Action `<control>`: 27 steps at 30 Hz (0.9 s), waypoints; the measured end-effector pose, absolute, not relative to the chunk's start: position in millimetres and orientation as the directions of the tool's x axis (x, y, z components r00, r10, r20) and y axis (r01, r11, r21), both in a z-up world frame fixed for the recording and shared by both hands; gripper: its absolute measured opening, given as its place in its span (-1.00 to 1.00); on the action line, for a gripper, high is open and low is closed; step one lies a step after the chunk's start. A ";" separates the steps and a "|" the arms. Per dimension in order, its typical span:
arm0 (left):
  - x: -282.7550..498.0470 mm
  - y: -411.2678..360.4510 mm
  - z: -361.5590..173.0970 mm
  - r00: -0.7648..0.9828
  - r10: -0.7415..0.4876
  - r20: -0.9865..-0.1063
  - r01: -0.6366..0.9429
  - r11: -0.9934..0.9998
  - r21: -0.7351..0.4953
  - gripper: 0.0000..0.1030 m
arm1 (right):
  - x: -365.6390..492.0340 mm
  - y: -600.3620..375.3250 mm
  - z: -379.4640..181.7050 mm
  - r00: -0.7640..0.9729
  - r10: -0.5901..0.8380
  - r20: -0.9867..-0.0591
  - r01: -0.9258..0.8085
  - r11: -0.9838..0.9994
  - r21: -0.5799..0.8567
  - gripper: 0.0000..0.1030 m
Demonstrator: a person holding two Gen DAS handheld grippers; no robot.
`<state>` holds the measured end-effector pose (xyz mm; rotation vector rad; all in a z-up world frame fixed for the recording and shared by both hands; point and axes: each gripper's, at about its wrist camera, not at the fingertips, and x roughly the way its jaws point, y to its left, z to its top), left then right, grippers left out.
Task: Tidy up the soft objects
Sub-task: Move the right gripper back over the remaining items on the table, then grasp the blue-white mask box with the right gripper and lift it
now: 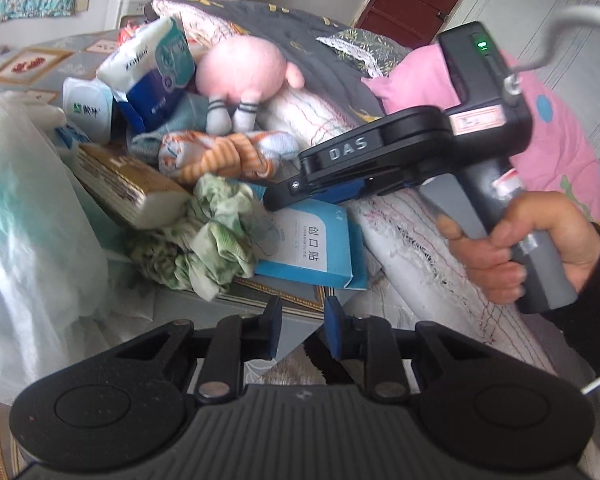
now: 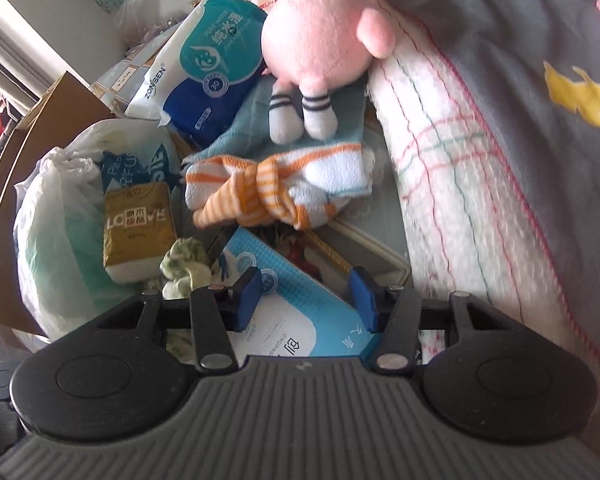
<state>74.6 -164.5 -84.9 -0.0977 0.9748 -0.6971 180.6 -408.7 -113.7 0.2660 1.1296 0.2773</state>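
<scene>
A pink plush toy [image 1: 240, 76] with striped legs lies against a rolled quilt [image 1: 324, 120]; it also shows in the right wrist view [image 2: 320, 36]. Below it lies a knotted orange-striped cloth [image 1: 220, 156], also in the right wrist view [image 2: 268, 188], and a green patterned cloth [image 1: 212, 236], seen again in the right wrist view [image 2: 184, 260]. My right gripper [image 2: 304, 300] is open and empty, hovering over a blue box [image 2: 300, 304] just short of the striped cloth. In the left wrist view the right gripper [image 1: 276, 196] points at the cloths. My left gripper [image 1: 300, 328] is open and empty, low and back from the pile.
A wet-wipes pack [image 2: 208, 68], a gold tissue pack [image 2: 136, 220] and a white plastic bag [image 2: 60, 240] sit left of the cloths. The blue box [image 1: 312, 248] lies on a patterned surface. A grey and pink quilt [image 1: 552, 152] fills the right side. A cardboard box [image 2: 40, 120] stands at far left.
</scene>
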 end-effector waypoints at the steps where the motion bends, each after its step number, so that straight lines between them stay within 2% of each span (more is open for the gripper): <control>1: 75.0 -165.2 -88.3 0.351 -0.586 -0.730 0.498 0.777 -0.384 -0.55 | 177.2 -409.9 -113.6 0.390 0.360 -0.847 -0.072 0.929 0.362 -0.06; 6: 78.7 -166.2 -100.3 0.302 -0.602 -0.739 0.486 0.764 -0.424 -0.42 | 161.1 -410.3 -117.1 0.361 0.396 -0.844 -0.038 0.911 0.411 -0.05; 8: 81.4 -167.9 -104.1 0.289 -0.606 -0.741 0.481 0.762 -0.435 -0.29 | 156.9 -409.3 -117.9 0.356 0.406 -0.842 -0.030 0.905 0.423 -0.05; 18: 97.1 -176.5 -119.8 0.245 -0.634 -0.734 0.424 0.751 -0.507 -0.19 | 151.5 -410.1 -120.0 0.347 0.414 -0.841 -0.018 0.900 0.436 -0.06; 27: 95.9 -172.4 -114.1 0.286 -0.637 -0.716 0.419 0.755 -0.504 -0.08 | 137.8 -430.4 -117.9 0.339 0.451 -0.826 0.049 0.868 0.494 -0.27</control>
